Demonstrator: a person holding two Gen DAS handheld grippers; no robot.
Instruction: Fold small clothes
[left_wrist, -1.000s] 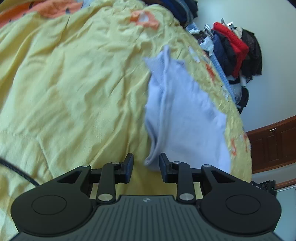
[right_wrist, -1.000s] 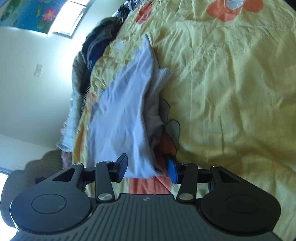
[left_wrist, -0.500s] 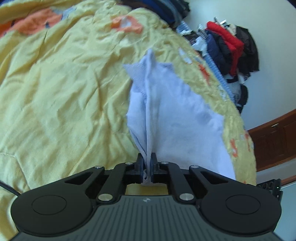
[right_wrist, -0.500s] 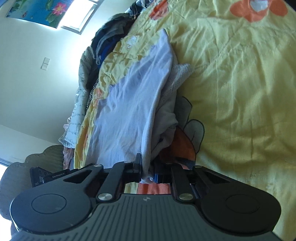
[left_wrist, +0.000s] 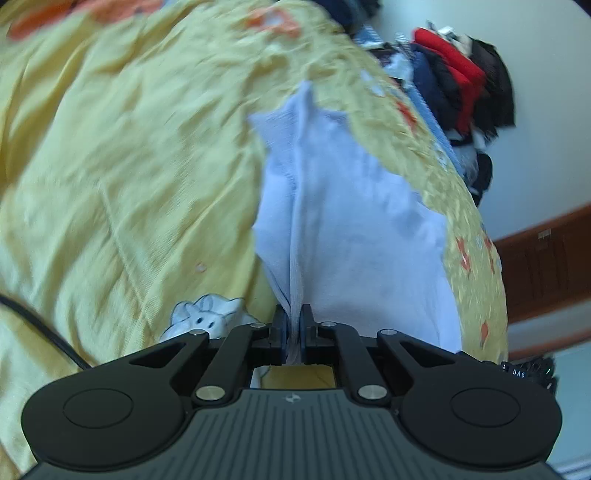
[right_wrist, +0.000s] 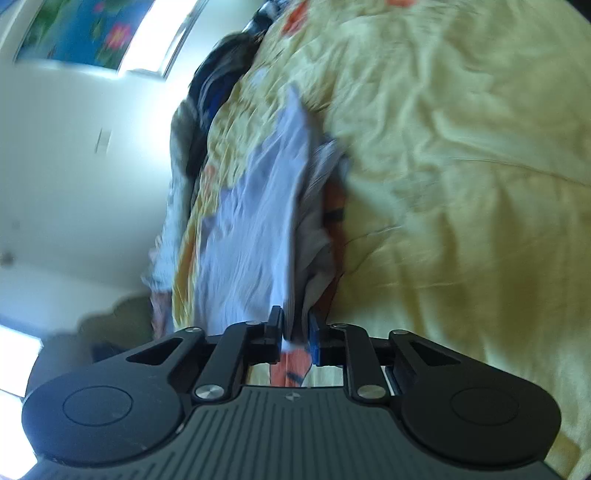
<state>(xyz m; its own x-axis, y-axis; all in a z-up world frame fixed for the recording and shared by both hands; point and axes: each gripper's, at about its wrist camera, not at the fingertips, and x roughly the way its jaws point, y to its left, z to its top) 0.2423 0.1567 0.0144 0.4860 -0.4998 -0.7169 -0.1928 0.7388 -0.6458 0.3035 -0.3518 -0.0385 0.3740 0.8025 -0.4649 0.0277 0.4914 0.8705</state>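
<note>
A small pale lavender-white garment (left_wrist: 354, 221) lies on a yellow bedspread (left_wrist: 129, 166). My left gripper (left_wrist: 294, 325) is shut on a bunched fold of its near edge. The same garment shows in the right wrist view (right_wrist: 255, 236), stretched away from the camera with a greyer layer beside it. My right gripper (right_wrist: 295, 328) is shut on the garment's near edge. Both views are blurred by motion.
The bedspread has orange flower prints and a white rabbit print (left_wrist: 207, 317). A pile of dark and red clothes (left_wrist: 454, 81) hangs past the bed's far edge. A dark clothes heap (right_wrist: 214, 85) lies by the wall. A wooden cabinet (left_wrist: 546, 262) stands at the right.
Both grippers went from open at the garment's edge to shut on it. Since then both have moved with the cloth, and a rabbit print has come into the left view.
</note>
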